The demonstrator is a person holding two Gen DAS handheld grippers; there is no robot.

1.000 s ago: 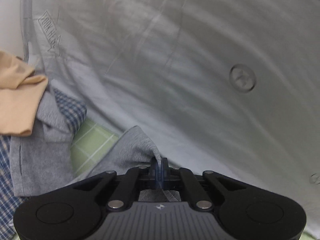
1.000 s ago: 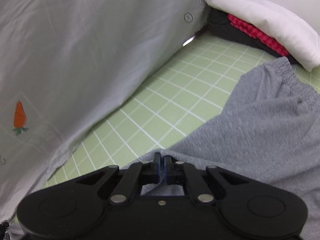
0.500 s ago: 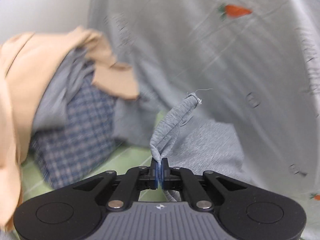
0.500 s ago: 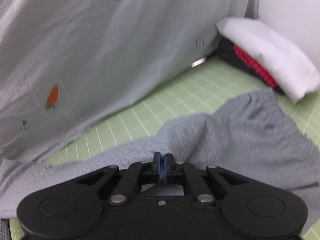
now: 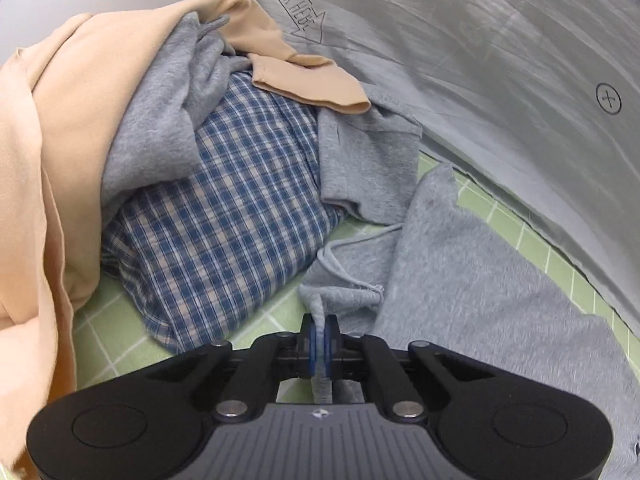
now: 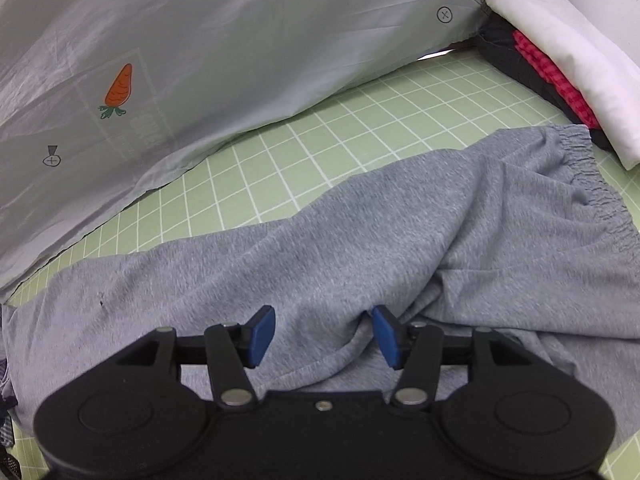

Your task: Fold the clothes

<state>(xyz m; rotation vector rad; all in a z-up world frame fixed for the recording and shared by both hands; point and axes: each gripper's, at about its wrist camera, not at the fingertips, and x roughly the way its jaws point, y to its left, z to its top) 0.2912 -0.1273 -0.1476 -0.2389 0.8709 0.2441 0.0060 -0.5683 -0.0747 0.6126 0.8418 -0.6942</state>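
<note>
Centrally, grey sweatpants (image 6: pixel 360 248) lie spread across the green mat (image 6: pixel 320 148); left gripper (image 5: pixel 319 338) pinches one fabric edge taut, while right gripper (image 6: pixel 323 334), jaws just spread, releases its side to lie flat.

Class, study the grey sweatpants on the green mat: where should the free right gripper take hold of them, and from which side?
Grip the gathered elastic waistband of the grey sweatpants, coming from above at its free edge. It lies flat and exposed, thick enough to pinch. The right gripper is open.
</note>
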